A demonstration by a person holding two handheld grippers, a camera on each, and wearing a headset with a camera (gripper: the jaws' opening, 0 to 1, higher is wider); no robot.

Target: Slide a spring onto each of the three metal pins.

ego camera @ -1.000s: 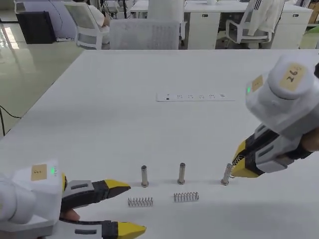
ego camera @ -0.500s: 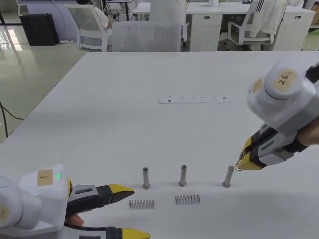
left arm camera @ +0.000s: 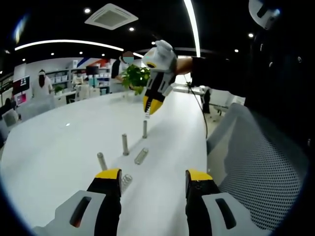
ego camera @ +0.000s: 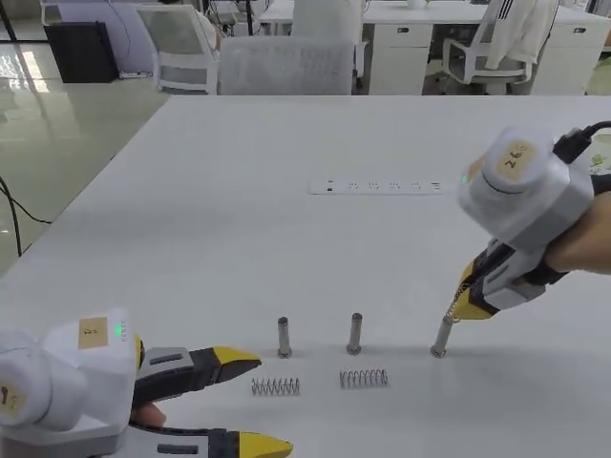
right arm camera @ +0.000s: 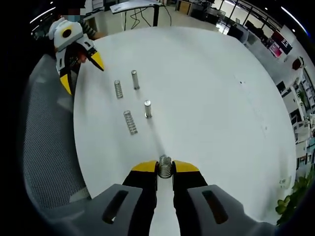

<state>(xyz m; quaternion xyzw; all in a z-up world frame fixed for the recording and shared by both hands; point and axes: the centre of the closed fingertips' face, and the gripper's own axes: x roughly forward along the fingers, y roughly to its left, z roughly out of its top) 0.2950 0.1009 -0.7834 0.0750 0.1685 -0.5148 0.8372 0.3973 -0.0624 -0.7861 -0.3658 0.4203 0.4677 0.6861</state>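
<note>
Three metal pins stand upright in a row on the white table: left pin (ego camera: 284, 337), middle pin (ego camera: 355, 334), right pin (ego camera: 441, 337). My right gripper (ego camera: 461, 307) is shut on a spring (ego camera: 453, 311), held just above the right pin's top. In the right gripper view that spring (right arm camera: 165, 167) sits end-on between the yellow tips. Two loose springs (ego camera: 276, 386) (ego camera: 364, 379) lie in front of the left and middle pins. My left gripper (ego camera: 258, 401) rests open near the front left, its fingers empty; the left gripper view shows its tips (left arm camera: 153, 177) apart, just short of the near spring (left arm camera: 126, 180).
A white power strip (ego camera: 376, 187) lies further back on the table. Office chairs (ego camera: 181, 48) and desks stand beyond the far edge. The table's front edge runs close behind the left gripper.
My right gripper has lifted the spring from beside the right pin's upper part to just over its top. The left gripper has stayed nearly still; the head camera shifted slightly.
</note>
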